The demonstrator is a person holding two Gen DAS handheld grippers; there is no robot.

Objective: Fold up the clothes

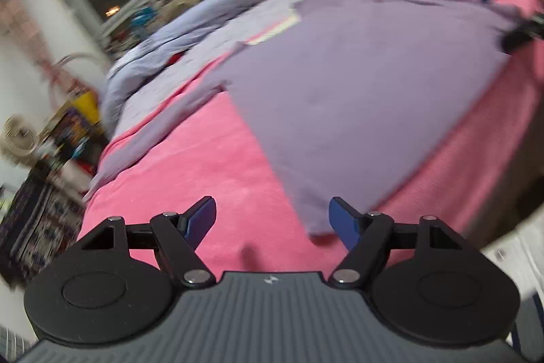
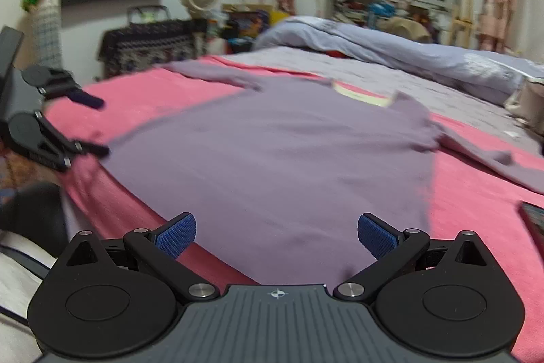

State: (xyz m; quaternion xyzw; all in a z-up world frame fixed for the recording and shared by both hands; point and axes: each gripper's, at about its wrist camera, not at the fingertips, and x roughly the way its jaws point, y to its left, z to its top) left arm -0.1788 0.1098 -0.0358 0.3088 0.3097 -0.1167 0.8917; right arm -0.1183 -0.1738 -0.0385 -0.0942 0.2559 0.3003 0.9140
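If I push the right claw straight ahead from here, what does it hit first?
Most likely the purple shirt: the right claw is open with the shirt's near hem between its fingers, spread flat on the pink blanket. Nothing else shows in that line, though depth is hard to judge.

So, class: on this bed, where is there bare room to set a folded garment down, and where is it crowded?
Free: the pink blanket between the purple shirt and the bed's foot edge, under the open left tool; also the pink strip right of the shirt's hem, up to a dark flat object. Crowded: the far side, where the bunched lilac duvet lies.
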